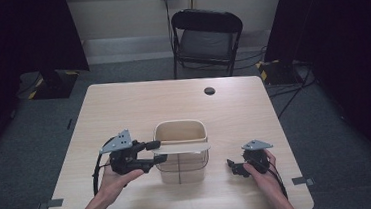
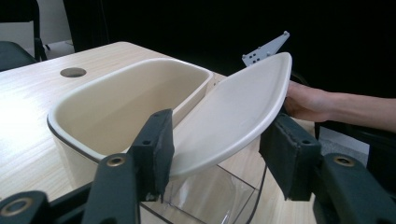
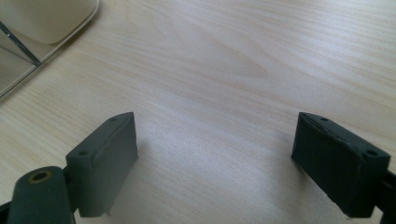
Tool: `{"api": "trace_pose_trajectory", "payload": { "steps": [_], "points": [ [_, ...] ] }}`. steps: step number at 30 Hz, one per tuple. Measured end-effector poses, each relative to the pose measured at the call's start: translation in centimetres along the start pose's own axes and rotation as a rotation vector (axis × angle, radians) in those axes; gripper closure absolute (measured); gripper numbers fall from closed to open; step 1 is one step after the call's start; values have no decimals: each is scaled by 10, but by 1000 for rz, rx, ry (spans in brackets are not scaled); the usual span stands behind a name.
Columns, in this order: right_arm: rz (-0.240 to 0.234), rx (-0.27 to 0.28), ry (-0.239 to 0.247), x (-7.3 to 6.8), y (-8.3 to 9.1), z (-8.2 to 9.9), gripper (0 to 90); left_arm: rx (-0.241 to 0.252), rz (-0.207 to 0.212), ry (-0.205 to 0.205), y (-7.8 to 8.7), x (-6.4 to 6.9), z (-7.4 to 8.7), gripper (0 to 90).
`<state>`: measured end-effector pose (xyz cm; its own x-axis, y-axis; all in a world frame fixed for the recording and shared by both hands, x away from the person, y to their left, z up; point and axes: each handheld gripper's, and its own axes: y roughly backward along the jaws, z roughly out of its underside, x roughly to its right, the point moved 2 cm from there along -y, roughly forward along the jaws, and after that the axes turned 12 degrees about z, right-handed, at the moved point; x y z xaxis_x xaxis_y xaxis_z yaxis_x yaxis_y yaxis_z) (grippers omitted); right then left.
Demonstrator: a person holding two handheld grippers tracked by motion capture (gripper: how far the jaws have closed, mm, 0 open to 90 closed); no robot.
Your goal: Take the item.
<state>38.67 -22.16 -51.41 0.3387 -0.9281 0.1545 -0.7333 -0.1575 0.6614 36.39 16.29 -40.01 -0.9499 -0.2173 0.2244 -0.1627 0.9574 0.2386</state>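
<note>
Left gripper view: left gripper (image 2: pixel 215 154) jaws straddle the cream lid (image 2: pixel 233 116), one pad touching; its long axis runs toward the idle, open right gripper (image 1: pixel 238 168).

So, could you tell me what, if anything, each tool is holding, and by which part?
The left tool has the cream lid between its jaws at the lid's near end, but whether the pads press cannot be told. The right tool is open over the table, holding nothing.
</note>
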Motion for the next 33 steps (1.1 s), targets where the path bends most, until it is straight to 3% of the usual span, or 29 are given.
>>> {"api": "trace_pose_trajectory", "payload": {
  "steps": [27, 33],
  "points": [
    [0, 0, 1, 0, 0, 0, 134, -5, 30, 4, 0, -10, -8, 544],
    [0, 0, 0, 0, 0, 0, 134, -25, 35, 4, -3, -14, -11, 556]
  ]
}}
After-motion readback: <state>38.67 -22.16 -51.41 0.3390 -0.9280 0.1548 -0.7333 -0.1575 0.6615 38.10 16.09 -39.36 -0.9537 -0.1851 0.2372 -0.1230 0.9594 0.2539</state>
